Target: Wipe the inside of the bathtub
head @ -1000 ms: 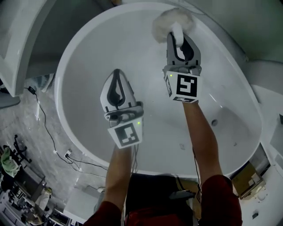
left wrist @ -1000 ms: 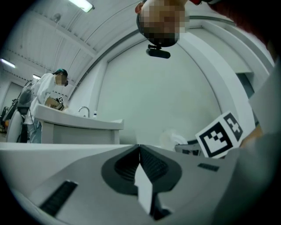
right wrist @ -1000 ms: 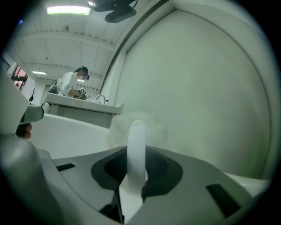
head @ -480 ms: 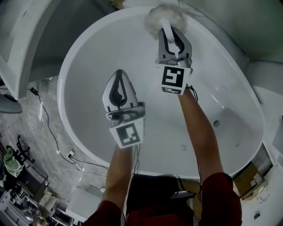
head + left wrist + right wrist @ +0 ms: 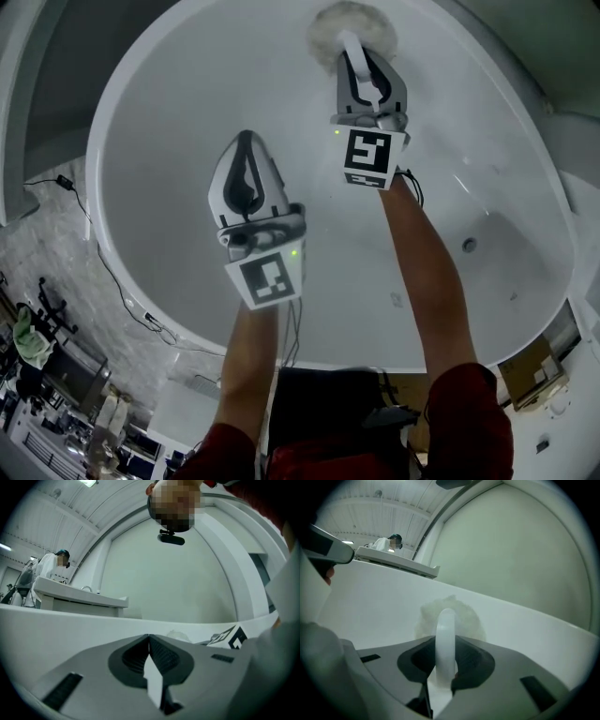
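R gripper (image 5: 361,54) is clamped on the white plastic handle (image 5: 445,630) of a fluffy scrubber head (image 5: 352,21). The jaws are shut round the handle from both sides, w/ the handle running up the middle between them. The head sits against the inner wall of the bathtub (image 5: 141,187) at its far end, just under the far rim; the R gripper view shows the fluff (image 5: 471,620) touching the white wall. L gripper (image 5: 246,141) hangs over the tub's left-centre, well apart from the scrubber. Its jaws are closed tip to tip w/ nothing between them, which the L gripper view (image 5: 149,637) confirms. The drain (image 5: 470,246) is at the tub's right end, near the floor, far from both tools.

Handling, as a judgement:
- The scrubber looks light.
- The head is soft, so it should squash and spread under pressure and follow the curved wall w/o scratching.
- The handle looks stiff, smooth and thin, so it may twist or slip in the jaws if pushed sideways hard.
- Best hold is low on the handle, close to the head, as it seems to be now, since that gives less leverage and more control.
- The tub surface is glossy and prob. slick, so the head should glide; steady moderate pressure is enough.

Most of the inside is unwiped as far as can be told, and no dirt or wet streaks are visible.
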Tool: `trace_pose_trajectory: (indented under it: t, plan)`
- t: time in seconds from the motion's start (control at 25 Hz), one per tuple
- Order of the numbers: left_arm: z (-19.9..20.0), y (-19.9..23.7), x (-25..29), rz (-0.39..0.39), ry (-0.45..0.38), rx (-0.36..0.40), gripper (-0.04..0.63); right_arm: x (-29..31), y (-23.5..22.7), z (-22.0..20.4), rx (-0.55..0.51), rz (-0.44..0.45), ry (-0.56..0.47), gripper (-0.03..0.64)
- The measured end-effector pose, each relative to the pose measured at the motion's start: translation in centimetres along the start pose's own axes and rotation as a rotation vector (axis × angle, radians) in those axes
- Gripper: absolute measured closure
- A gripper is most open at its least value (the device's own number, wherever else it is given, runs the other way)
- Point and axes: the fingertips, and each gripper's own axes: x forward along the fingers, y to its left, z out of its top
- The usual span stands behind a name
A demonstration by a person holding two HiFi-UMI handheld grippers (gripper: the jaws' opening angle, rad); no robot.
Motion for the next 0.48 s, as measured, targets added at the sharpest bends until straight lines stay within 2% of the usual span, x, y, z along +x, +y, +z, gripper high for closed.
trace_pose_trajectory:
  t: [0.48]
  plan:
    - [-5.2, -0.5, 0.5, -0.040, 0.056, 0.001, 0.578, -0.8, 2.8, -10.7, 0.010, 0.022, 0.129, 0.525]
